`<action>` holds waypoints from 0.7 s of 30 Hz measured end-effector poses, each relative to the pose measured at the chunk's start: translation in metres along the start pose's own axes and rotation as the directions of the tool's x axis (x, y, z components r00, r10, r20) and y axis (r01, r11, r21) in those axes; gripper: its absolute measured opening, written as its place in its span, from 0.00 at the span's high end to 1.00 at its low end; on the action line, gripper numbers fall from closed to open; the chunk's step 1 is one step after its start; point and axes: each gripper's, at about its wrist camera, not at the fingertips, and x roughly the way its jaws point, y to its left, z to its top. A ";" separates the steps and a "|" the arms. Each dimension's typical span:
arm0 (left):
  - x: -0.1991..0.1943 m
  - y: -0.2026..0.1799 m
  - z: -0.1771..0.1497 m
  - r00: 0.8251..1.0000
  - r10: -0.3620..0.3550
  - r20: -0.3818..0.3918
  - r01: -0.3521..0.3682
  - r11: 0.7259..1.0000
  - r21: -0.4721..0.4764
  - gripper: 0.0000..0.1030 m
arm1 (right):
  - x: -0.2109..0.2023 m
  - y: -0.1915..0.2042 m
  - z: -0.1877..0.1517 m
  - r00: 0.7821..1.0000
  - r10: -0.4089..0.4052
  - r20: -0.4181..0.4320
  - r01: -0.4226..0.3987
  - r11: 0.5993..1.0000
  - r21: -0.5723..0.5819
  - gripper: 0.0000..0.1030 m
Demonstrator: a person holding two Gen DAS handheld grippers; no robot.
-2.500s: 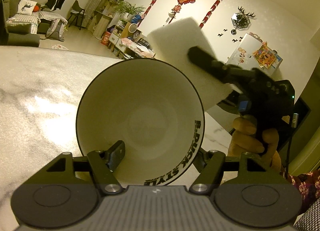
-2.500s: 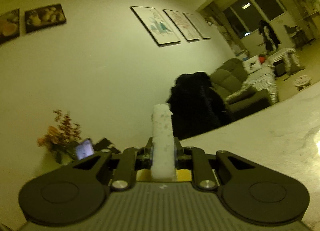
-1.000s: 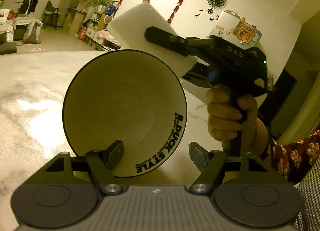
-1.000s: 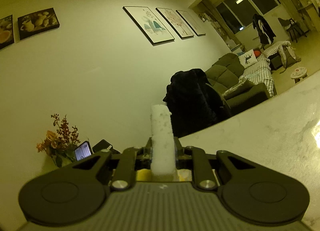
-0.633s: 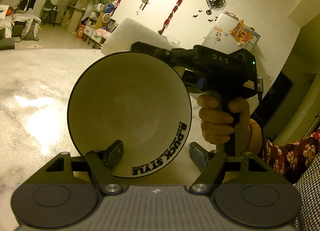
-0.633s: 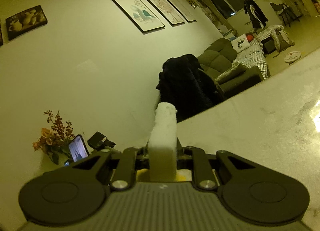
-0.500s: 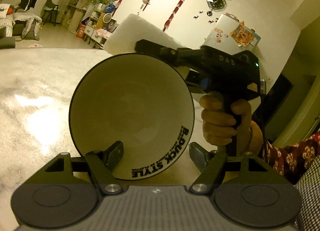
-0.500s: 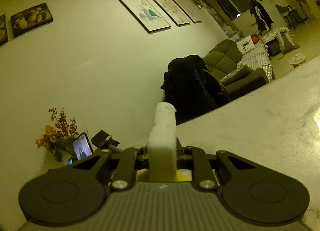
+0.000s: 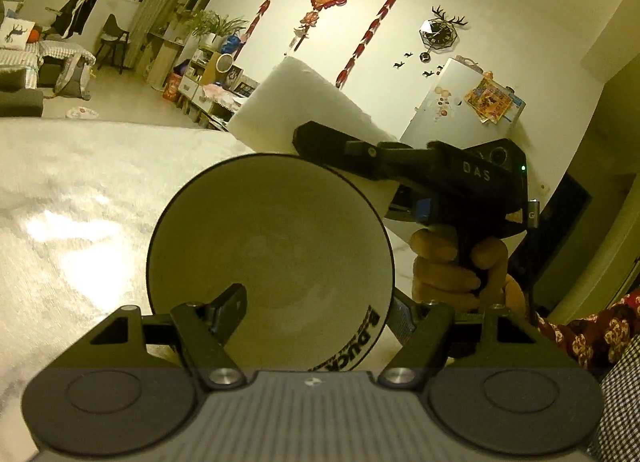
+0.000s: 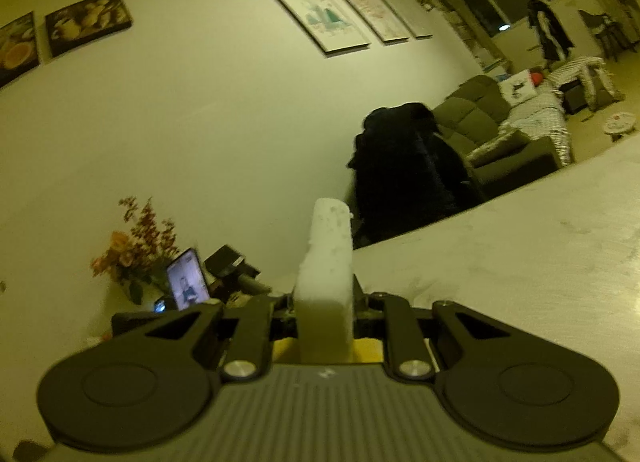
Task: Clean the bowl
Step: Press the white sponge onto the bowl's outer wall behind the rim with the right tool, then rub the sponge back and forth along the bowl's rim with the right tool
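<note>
Change since earlier frame: white foam sponge block (image 9: pixel 304 106) has swung lower, now just behind the rim of the white ceramic bowl with black lettered band (image 9: pixel 272 258).

Left gripper (image 9: pixel 320 312): fingers wide, closing slightly, clamping the bowl's lower rim above the pale marble table (image 9: pixel 60 222).

Right gripper (image 10: pixel 323 302): fingers narrow, pinching the sponge.

Risk: a one-edge grip; sponge pressure could lever the bowl loose.

Views: only the left view shows the bowl; the right shows the sponge's thin edge.

- Table (image 9: pixel 72 198): pale, marble-like top with grey veining; bright glare patch on it in the left wrist view.
- Same table (image 10: pixel 520 246) in the right wrist view: light, faintly mottled, far edge meeting the wall.
- At that far end: flower bunch (image 10: pixel 136 246), lit phone (image 10: pixel 187 280) propped upright, dark device (image 10: pixel 228 262) beside it.
</note>
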 end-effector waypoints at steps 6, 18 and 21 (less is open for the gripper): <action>0.010 -0.003 -0.005 0.994 -0.035 -0.107 0.040 0.998 0.045 0.49 | 0.001 0.010 -0.003 0.999 0.032 -0.024 -0.033 0.998 -0.055 0.81; 0.007 0.016 -0.006 0.988 -0.087 -0.125 0.086 0.996 -0.018 0.49 | -0.002 -0.004 -0.001 1.000 0.007 0.010 -0.008 0.999 0.047 0.81; 0.006 0.018 -0.006 0.988 -0.089 -0.124 0.087 0.996 -0.020 0.49 | -0.002 -0.003 0.001 0.998 -0.053 0.024 0.052 0.998 0.022 0.81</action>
